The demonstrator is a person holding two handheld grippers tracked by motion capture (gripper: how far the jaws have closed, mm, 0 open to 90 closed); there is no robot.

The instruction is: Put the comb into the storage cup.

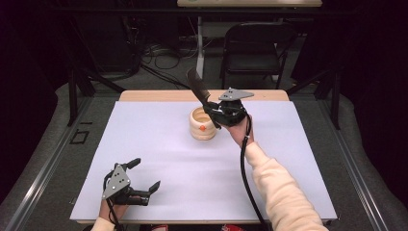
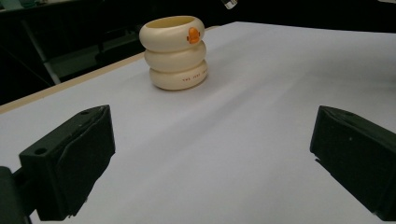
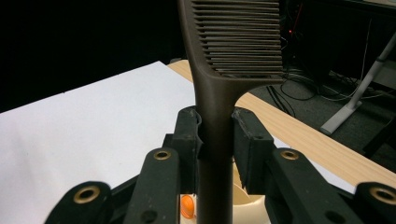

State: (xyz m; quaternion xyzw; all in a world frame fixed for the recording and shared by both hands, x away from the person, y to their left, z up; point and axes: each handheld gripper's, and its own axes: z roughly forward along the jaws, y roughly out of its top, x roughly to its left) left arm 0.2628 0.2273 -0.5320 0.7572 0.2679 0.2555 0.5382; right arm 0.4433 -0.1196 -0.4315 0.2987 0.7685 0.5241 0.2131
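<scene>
A cream holder [image 1: 202, 124] shaped like three stacked rings, with a small orange duck mark, stands on the white table cover [image 1: 159, 144] toward the back; it also stands ahead in the left gripper view as the holder [image 2: 176, 52]. My right gripper [image 1: 211, 111] hovers just right of it, shut on the handle of a dark brown comb [image 1: 197, 86]. In the right gripper view the comb [image 3: 219, 93] rises between the pads with its teeth at the top, and the holder's rim [image 3: 243, 198] lies below. My left gripper [image 1: 143, 179] rests at the front left, open and empty.
A light wooden table edge [image 1: 159, 96] runs behind the white cover. A black folding chair [image 1: 255, 48] and floor cables lie beyond the table. Dark floor surrounds both sides.
</scene>
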